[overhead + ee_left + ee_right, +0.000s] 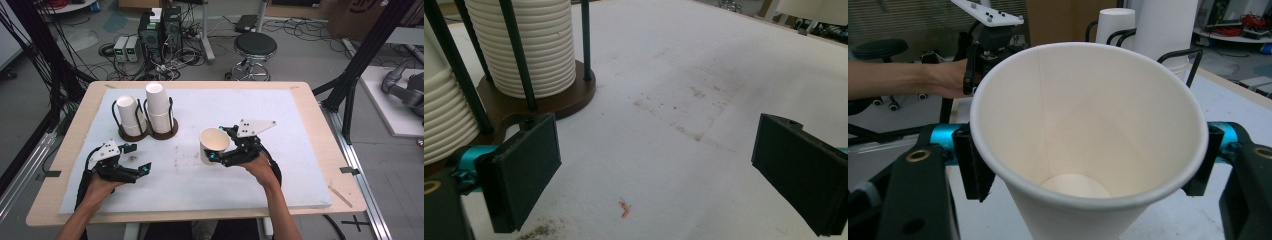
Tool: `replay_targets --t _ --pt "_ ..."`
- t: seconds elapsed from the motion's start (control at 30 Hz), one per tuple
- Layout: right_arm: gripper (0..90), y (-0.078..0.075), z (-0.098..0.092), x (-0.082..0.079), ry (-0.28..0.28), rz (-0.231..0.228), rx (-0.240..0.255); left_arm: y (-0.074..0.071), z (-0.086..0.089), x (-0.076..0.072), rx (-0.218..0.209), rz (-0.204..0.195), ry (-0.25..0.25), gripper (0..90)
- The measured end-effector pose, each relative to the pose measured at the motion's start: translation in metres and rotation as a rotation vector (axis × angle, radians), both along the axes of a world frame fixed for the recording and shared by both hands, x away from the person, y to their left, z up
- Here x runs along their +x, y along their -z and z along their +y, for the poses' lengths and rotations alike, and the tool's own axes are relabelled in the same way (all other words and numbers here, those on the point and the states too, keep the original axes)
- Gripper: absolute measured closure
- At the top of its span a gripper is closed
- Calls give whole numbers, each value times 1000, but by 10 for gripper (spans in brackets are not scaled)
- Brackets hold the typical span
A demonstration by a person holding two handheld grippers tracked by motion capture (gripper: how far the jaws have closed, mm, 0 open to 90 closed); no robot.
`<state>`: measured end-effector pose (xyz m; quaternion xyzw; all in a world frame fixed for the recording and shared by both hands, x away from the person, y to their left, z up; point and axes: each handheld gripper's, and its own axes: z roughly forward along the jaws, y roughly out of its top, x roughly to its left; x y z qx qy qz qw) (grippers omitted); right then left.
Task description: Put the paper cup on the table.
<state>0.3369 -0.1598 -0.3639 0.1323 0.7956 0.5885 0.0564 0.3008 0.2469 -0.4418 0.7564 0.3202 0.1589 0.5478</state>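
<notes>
Holding a single paper cup (214, 145) upright, my right gripper (223, 145) clamps its wall just under the rim so it can't tip.
My left gripper (134, 159) rests on the white mat (260, 125), jaws apart and empty, beside the two cup-stack holders (148, 131).
</notes>
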Motion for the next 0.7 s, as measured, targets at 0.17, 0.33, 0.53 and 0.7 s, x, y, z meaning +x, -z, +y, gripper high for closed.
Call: replay_targets --t 0.17,0.33,0.53,0.7 --pt "270 2 3 1 5 -1 -12 2 -1 0 -7 -8 1 54" --pt "270 5 8 2 24 -16 -23 5 0 0 -4 -18 -6 54" --pt "271 12 18 3 92 -48 -54 8 0 -1 -6 -25 -9 54" --pt "272 21 28 5 109 -48 -52 10 1 -1 -8 -25 -2 54"
